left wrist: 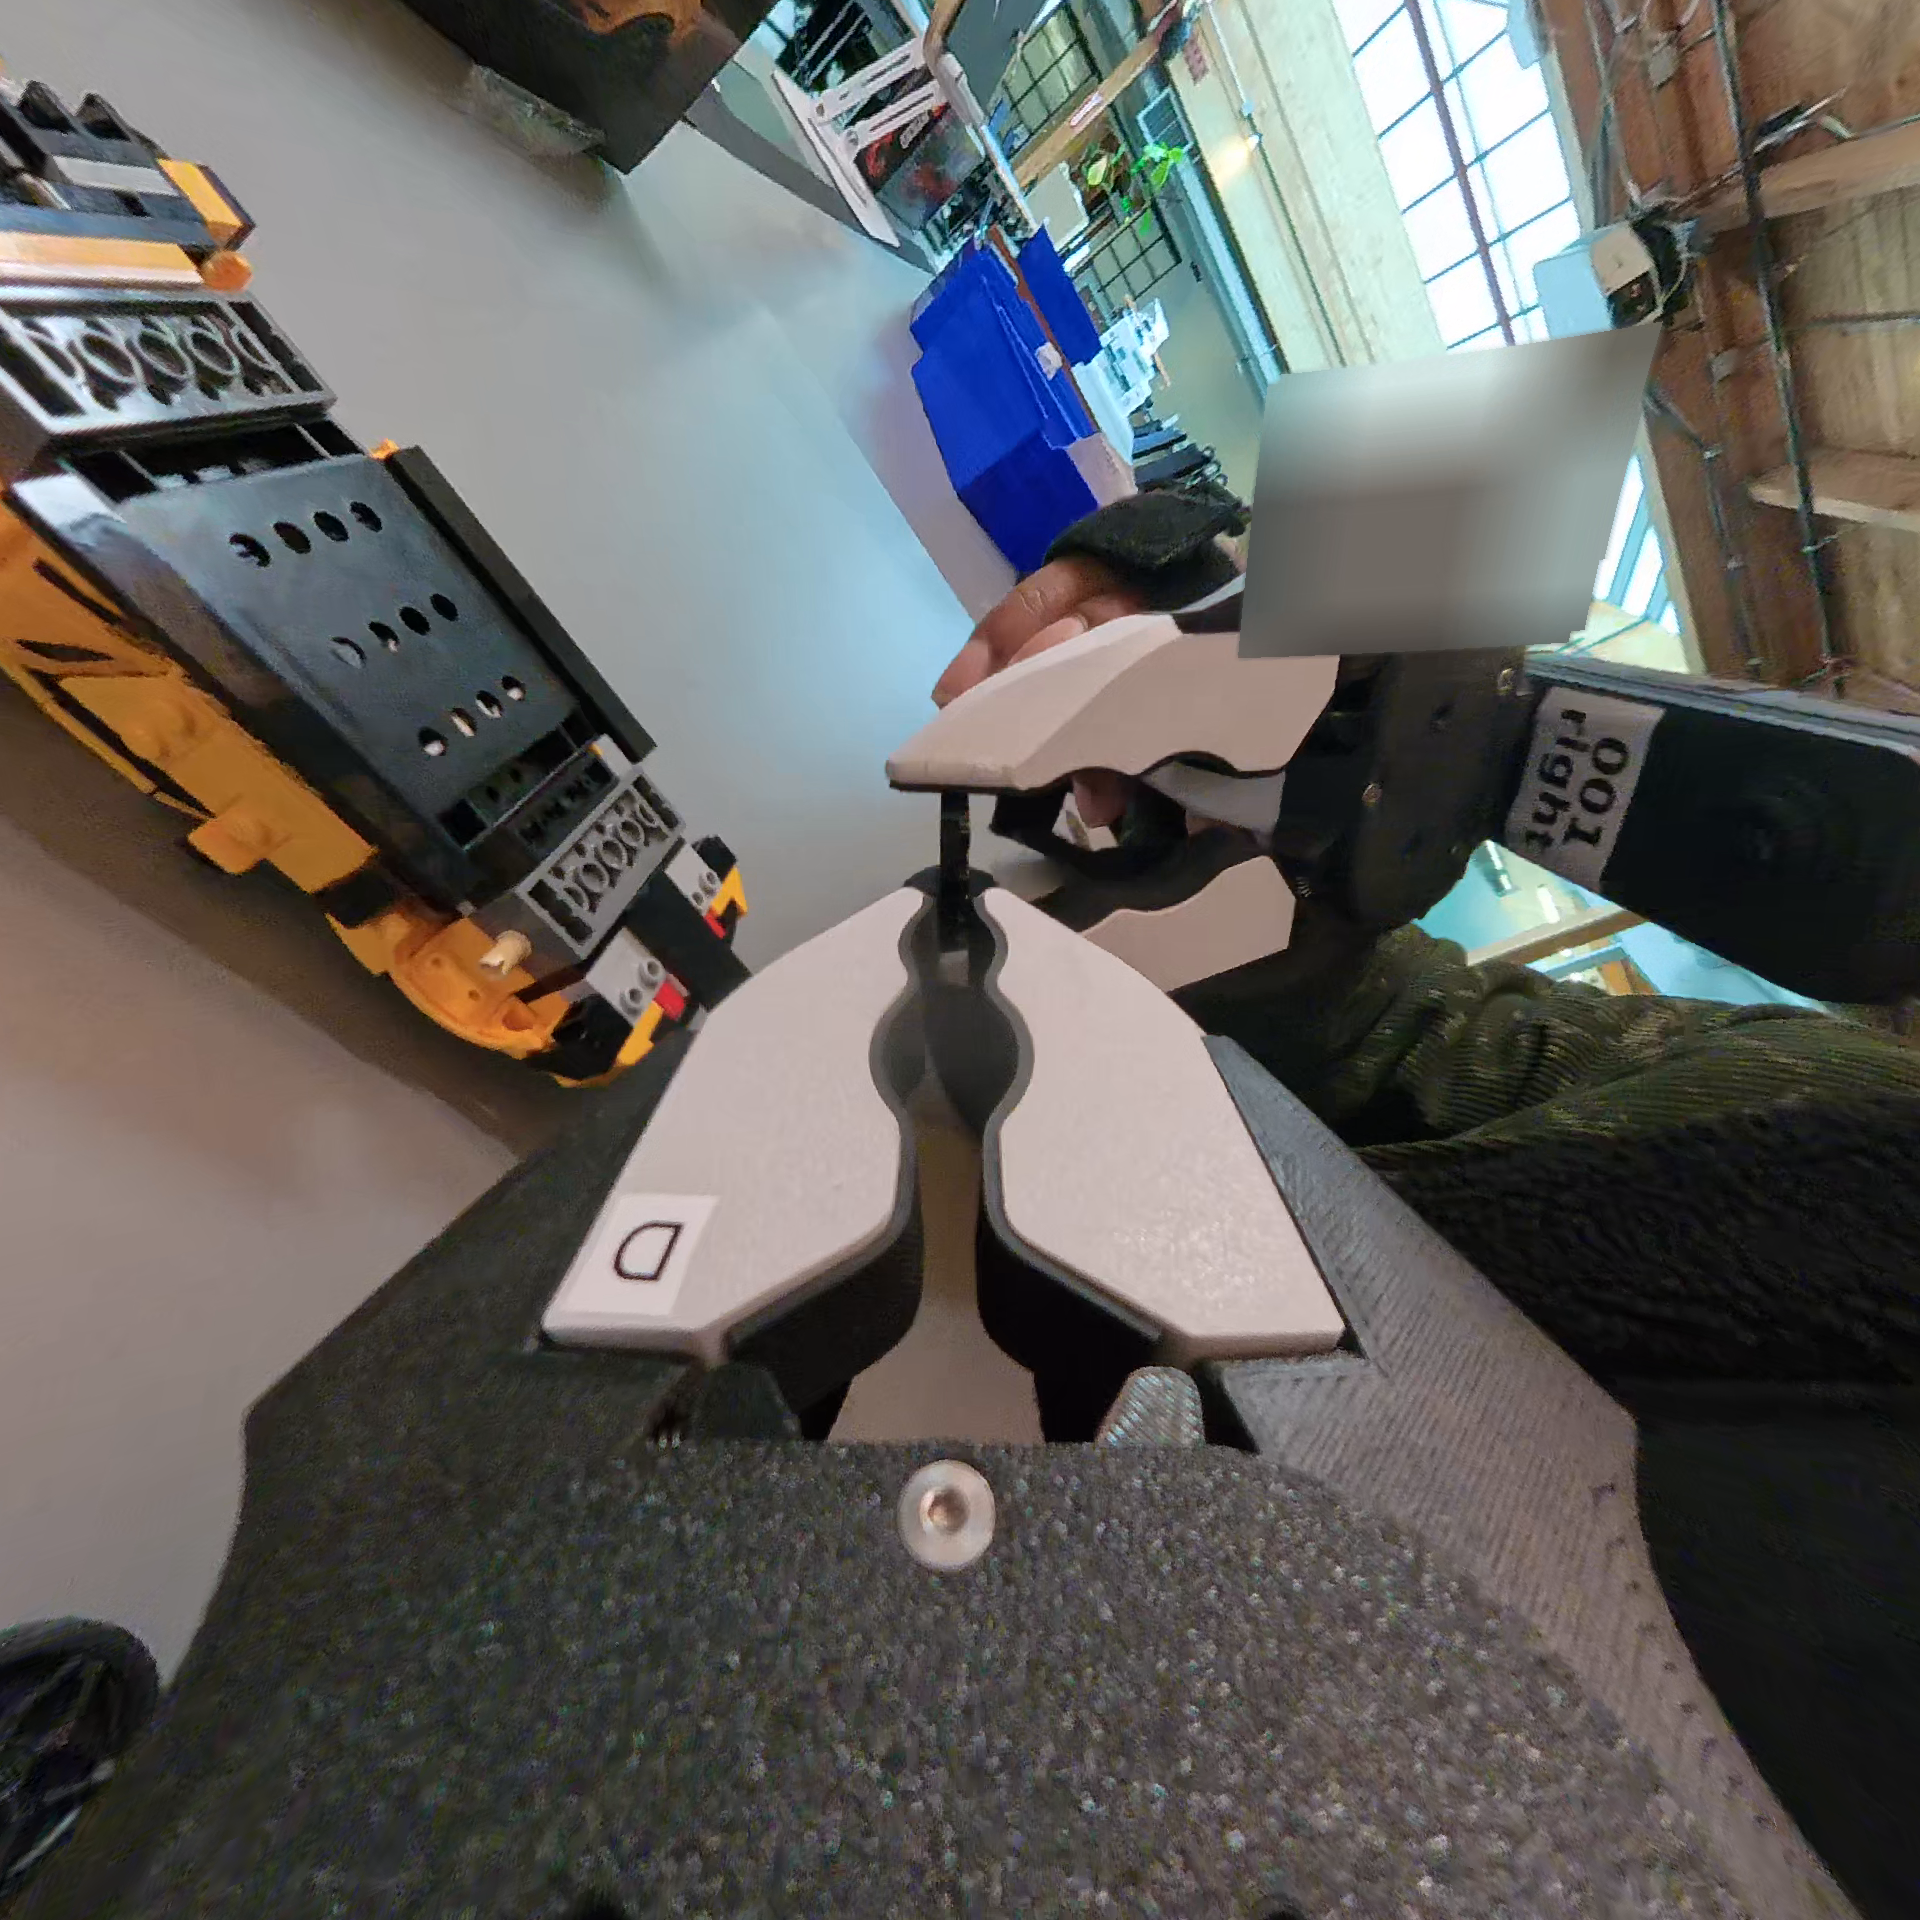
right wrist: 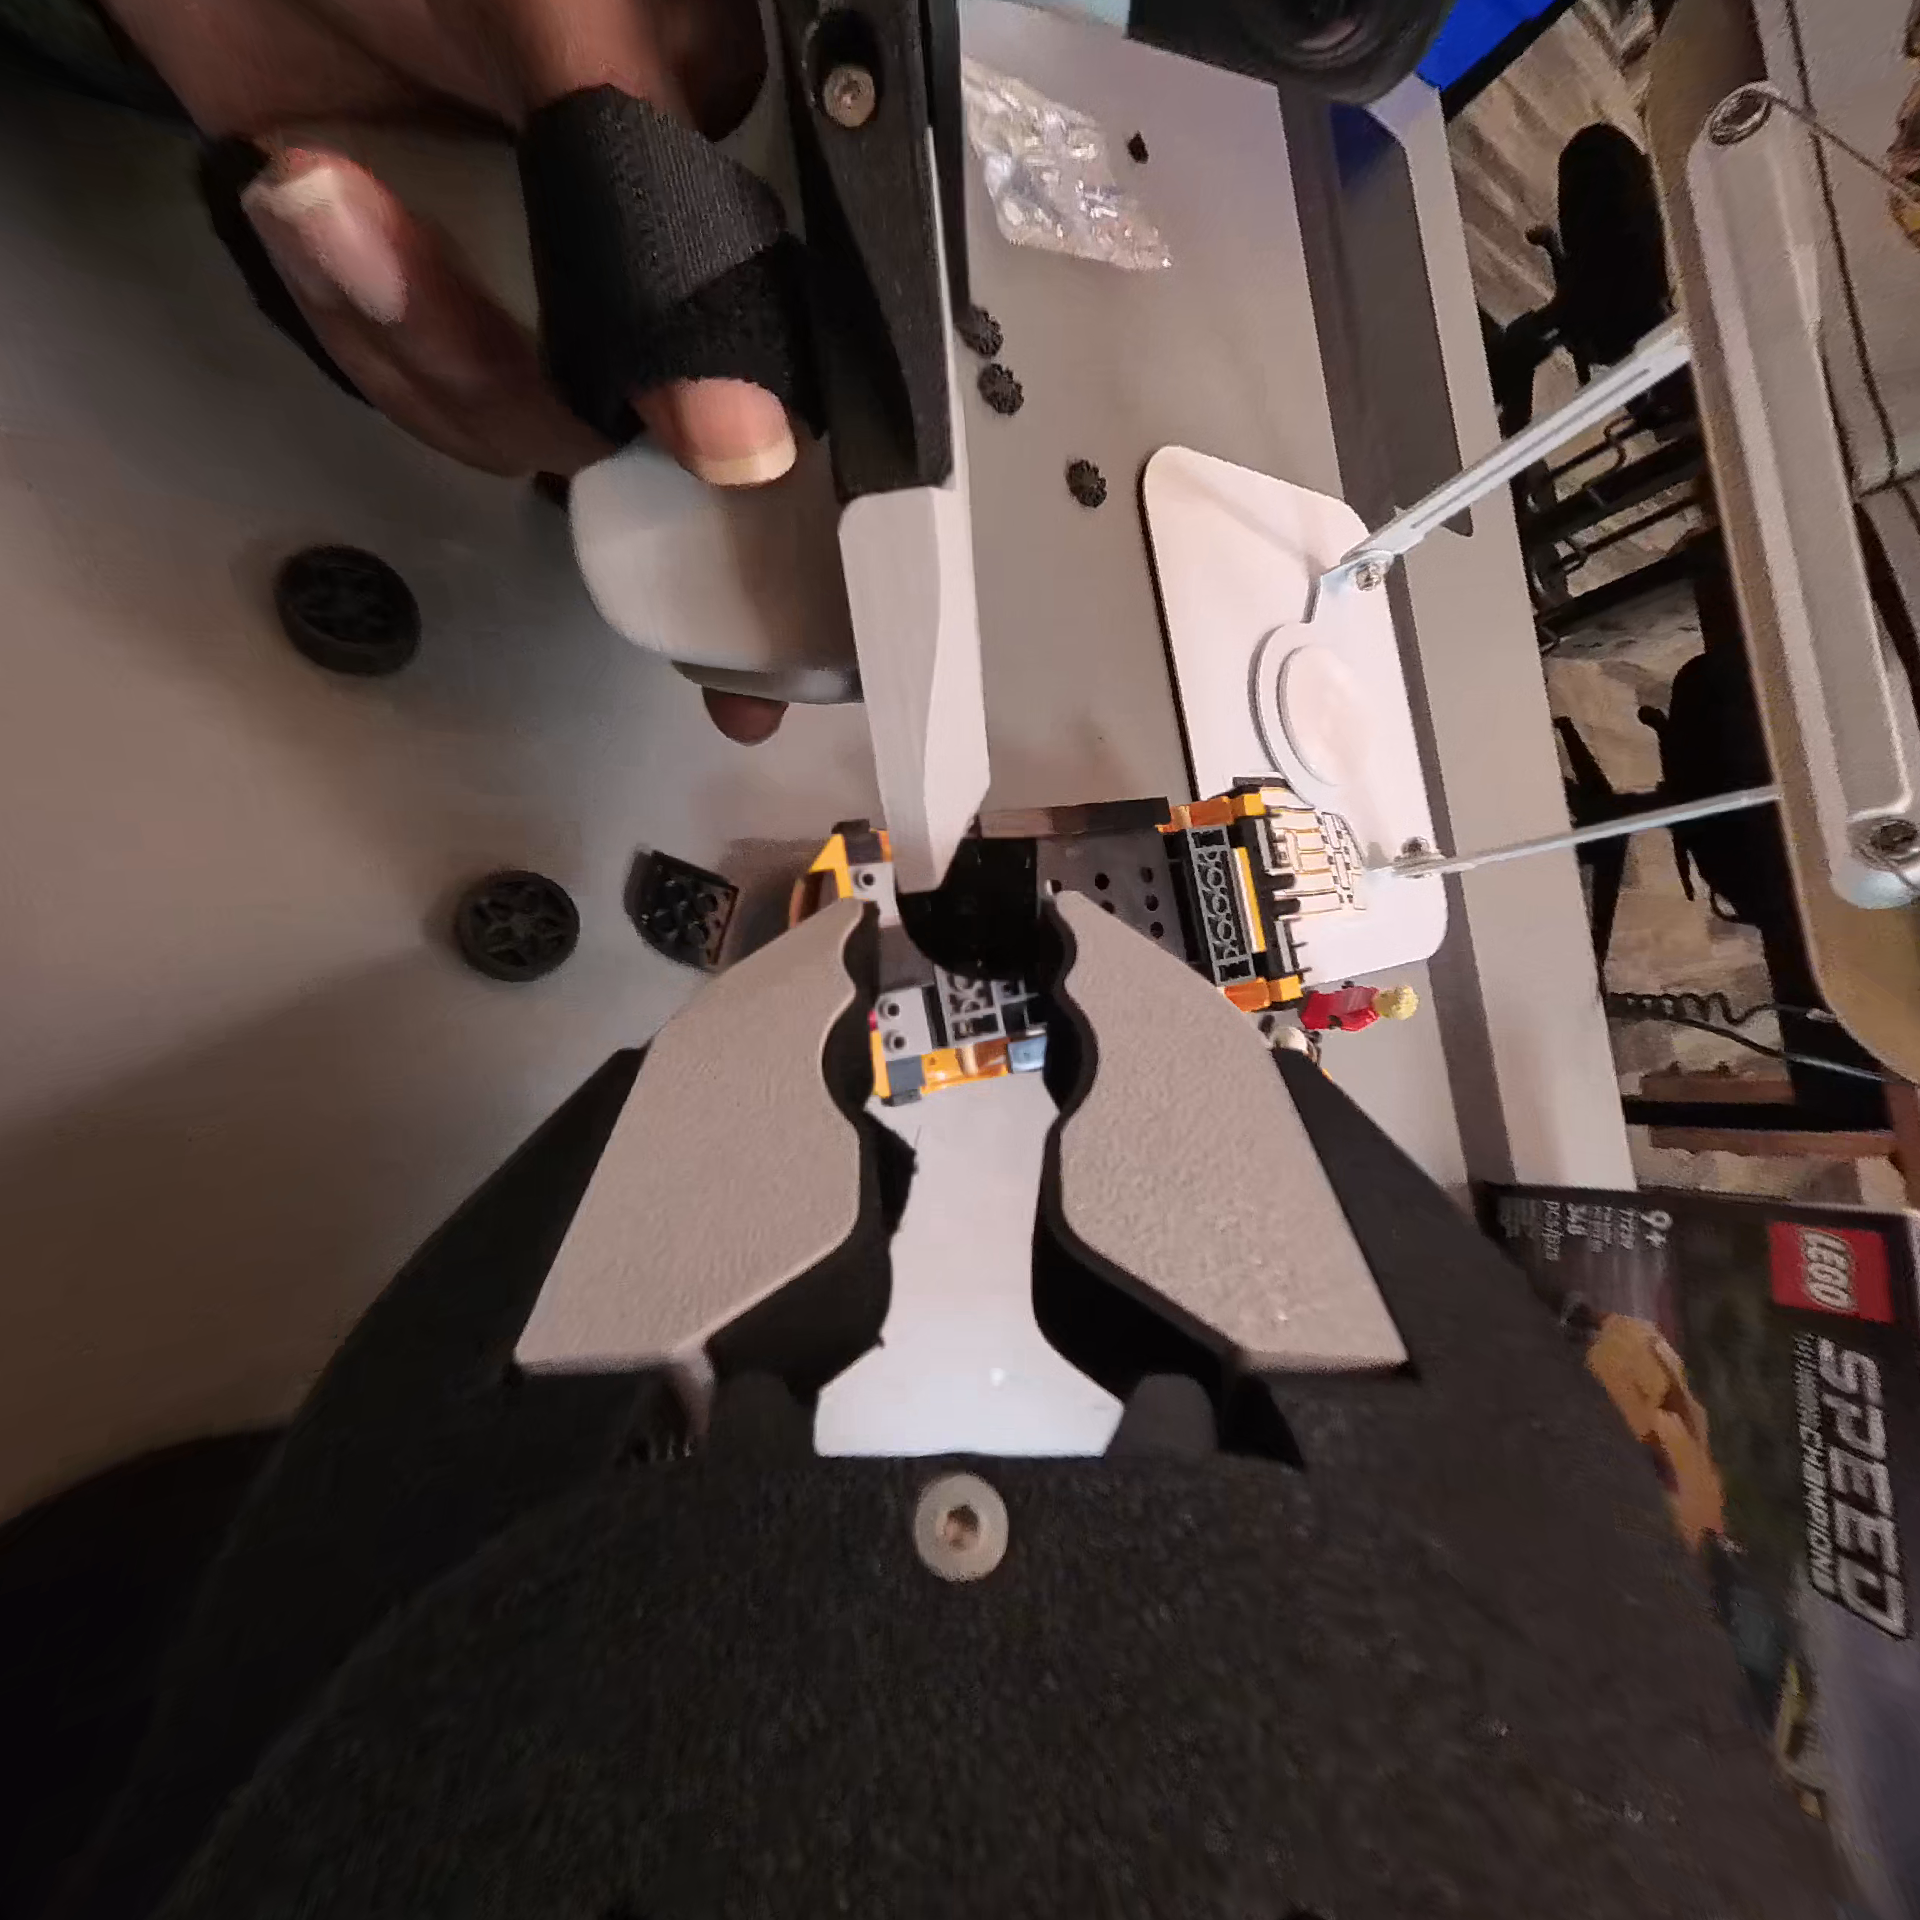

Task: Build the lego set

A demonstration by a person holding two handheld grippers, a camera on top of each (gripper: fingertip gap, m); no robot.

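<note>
An orange and black lego car (left wrist: pixel 312 644) lies upside down on the grey table; it also shows under both grippers in the right wrist view (right wrist: pixel 1216 914). My left gripper (left wrist: pixel 954 920) is shut on a small black lego piece (left wrist: pixel 956 847) that sticks out past its tips. My right gripper (right wrist: pixel 961 920) is open, its jaws standing on either side of that black piece (right wrist: pixel 971 914). One finger (right wrist: pixel 914 675) of the left gripper comes down from above. In the left wrist view the piece's top touches the right gripper's upper finger (left wrist: pixel 1039 717).
Two black wheels (right wrist: pixel 348 608) (right wrist: pixel 516 925) and a black curved piece (right wrist: pixel 681 904) lie left of the car. Small black gears (right wrist: pixel 1003 387), a plastic bag (right wrist: pixel 1060 187), a white stand base (right wrist: pixel 1288 623), a minifigure (right wrist: pixel 1351 1006) and the set's box (right wrist: pixel 1766 1455) lie around. The grippers are tip to tip, or close to it. From either gripper's tips it is about 30 centimetres to the white stand base (right wrist: pixel 1288 623).
</note>
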